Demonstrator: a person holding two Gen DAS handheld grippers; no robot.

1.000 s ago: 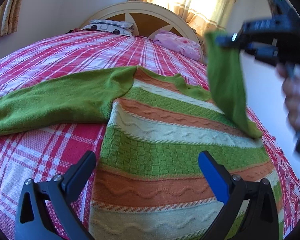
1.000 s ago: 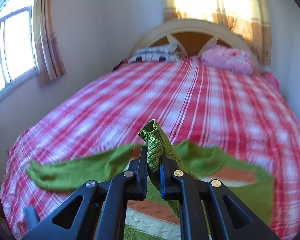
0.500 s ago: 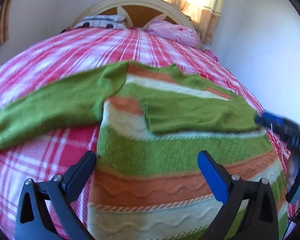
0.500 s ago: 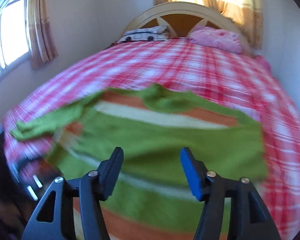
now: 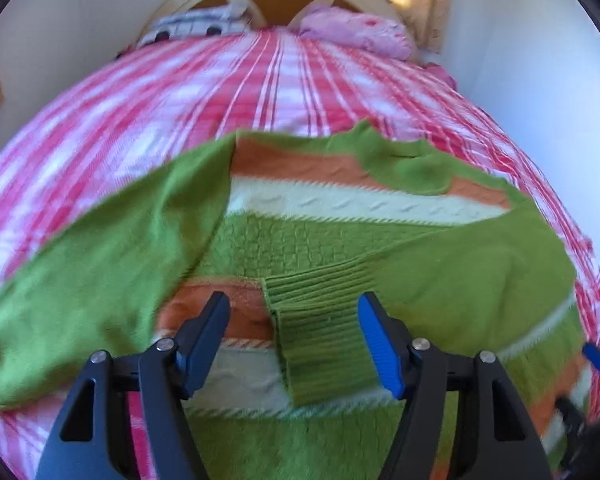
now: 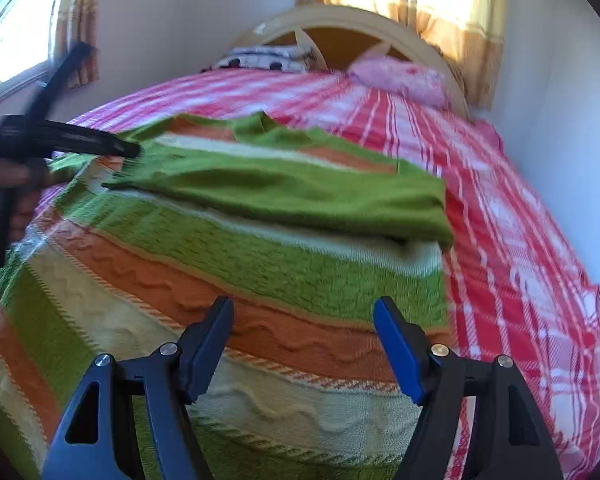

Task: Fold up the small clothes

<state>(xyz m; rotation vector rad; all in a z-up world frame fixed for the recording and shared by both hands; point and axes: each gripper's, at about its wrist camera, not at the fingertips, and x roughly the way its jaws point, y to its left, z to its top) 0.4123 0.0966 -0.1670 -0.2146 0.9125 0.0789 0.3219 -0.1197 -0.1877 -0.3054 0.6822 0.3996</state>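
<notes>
A knitted sweater (image 5: pixel 340 208) striped green, orange and cream lies flat on the red plaid bed (image 5: pixel 220 80). One green sleeve (image 5: pixel 460 272) is folded across its body, and the other sleeve (image 5: pixel 100 272) stretches out to the left. My left gripper (image 5: pixel 292 320) hovers over the folded sleeve's ribbed cuff (image 5: pixel 324 336). Its jaws are closing with the cuff between them, and the pads are not pressing on it. My right gripper (image 6: pixel 304 328) is opening over the sweater's (image 6: pixel 260 264) lower stripes with nothing between its fingers. The folded sleeve (image 6: pixel 300 188) lies beyond it.
A cream headboard (image 6: pixel 340 20), a pink pillow (image 6: pixel 400 80) and a patterned pillow (image 6: pixel 268 58) are at the far end of the bed. A white wall (image 6: pixel 560 120) runs along the right side. A curtained window (image 6: pixel 12 40) is at the left, beside a hand (image 6: pixel 4 176).
The right gripper laid the green sleeve across the sweater, let it go and sank back toward the hem. The left gripper moved up over the cuff and its jaws narrowed.
</notes>
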